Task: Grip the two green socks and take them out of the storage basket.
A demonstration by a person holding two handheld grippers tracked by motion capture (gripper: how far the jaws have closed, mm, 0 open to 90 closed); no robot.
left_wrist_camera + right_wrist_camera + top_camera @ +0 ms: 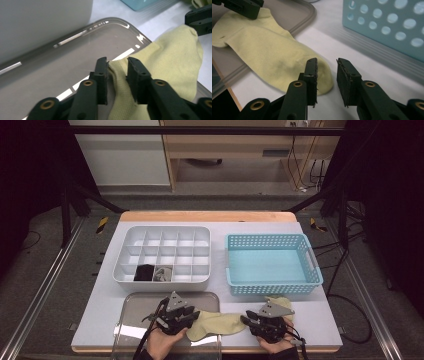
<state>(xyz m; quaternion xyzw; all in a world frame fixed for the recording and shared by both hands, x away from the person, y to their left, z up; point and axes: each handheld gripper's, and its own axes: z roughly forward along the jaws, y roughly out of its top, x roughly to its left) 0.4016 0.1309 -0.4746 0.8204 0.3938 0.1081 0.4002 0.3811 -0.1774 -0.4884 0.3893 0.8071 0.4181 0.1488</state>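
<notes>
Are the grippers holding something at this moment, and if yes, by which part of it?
Nothing is held. The left gripper has one end of the yellow sock between open jaws, unpinched. The right gripper is open at the other end.

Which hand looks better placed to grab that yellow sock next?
Probably the left gripper: its open jaws already straddle a fold of the yellow sock. The right gripper has only its left jaw over the sock's end.

Table (100,310) with sock (220,324), tray (135,305), basket (272,290)

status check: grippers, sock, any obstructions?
Left gripper open, sock edge loose between jaws. Right gripper open at its other end. Sock half on tray. Nothing blocking.
</notes>
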